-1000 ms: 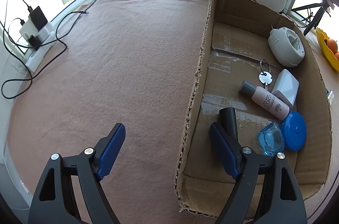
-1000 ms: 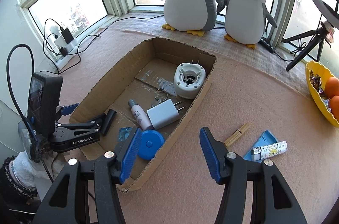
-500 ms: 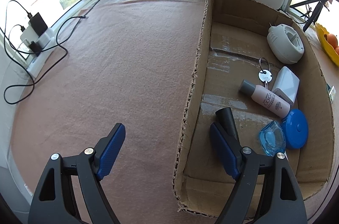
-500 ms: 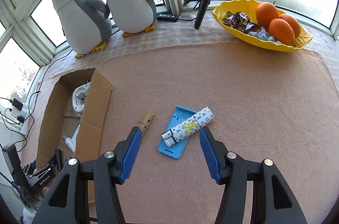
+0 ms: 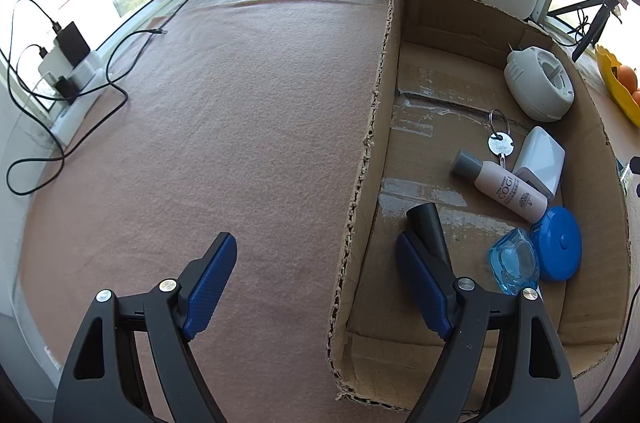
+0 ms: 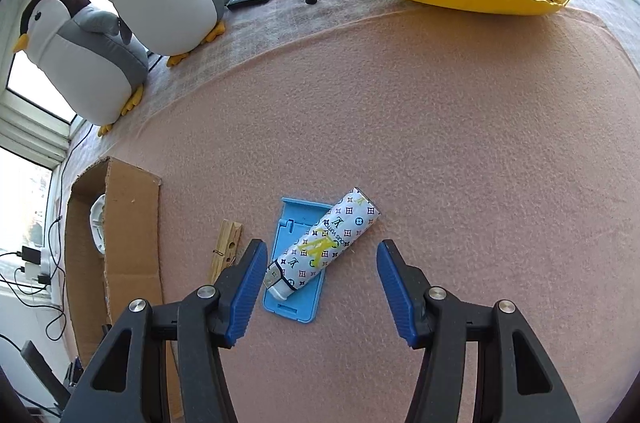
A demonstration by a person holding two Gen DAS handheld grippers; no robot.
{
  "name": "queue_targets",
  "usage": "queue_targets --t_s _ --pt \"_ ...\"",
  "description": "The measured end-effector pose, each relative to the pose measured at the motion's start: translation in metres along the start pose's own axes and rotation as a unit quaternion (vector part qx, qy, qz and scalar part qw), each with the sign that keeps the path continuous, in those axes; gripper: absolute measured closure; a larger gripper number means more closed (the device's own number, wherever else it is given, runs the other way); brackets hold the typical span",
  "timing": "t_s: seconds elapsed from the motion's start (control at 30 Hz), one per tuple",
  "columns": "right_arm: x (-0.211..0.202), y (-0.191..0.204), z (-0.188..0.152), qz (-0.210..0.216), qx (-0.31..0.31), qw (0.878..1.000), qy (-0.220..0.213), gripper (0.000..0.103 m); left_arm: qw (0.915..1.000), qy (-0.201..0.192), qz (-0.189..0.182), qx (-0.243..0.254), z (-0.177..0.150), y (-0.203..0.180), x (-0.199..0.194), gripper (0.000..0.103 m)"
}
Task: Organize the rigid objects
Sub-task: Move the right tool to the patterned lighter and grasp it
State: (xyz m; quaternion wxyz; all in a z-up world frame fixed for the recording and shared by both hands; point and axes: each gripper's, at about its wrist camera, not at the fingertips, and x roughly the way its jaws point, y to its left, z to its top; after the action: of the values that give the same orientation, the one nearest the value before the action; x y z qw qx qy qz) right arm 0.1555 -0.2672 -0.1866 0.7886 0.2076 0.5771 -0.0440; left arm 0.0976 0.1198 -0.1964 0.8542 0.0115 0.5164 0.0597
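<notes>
Patterned lighter [image 6: 326, 241]: lies slantwise across blue tray [image 6: 296, 277] on pink mat [image 6: 460, 143], between the parted, empty jaws of right gripper [image 6: 322, 289]; peg [image 6: 224, 249] just left. Box [image 5: 362, 191]: holds bottle [image 5: 500, 185], charger [image 5: 540, 161], key [image 5: 500, 143], blue case [image 5: 558, 249]. Left gripper [image 5: 316, 283]: spread, empty, straddling box wall

We hold both grippers tilted steeply downward. Our left gripper [image 5: 316, 277] has its jaws spread wide, the blue pads [image 5: 210, 279] facing each other with nothing clamped between them. Our right gripper [image 6: 320, 285] also points down, its jaws parted and its pads [image 6: 394, 287] pressing on nothing; neither hand shows in either view.
</notes>
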Motion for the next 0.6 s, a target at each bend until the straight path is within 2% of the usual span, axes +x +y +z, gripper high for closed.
queue_targets --t_s 0.27,0.6 --pt "0.017 0.002 0.005 -0.034 -0.014 0.999 0.009 0.050 1.0000 0.000 0.000 0.000 0.000 0.000 0.000 0.020" --pt "0.022 0.000 0.003 -0.050 -0.037 0.998 0.010 0.050 1.0000 0.000 0.000 0.000 0.000 0.000 0.000 0.020"
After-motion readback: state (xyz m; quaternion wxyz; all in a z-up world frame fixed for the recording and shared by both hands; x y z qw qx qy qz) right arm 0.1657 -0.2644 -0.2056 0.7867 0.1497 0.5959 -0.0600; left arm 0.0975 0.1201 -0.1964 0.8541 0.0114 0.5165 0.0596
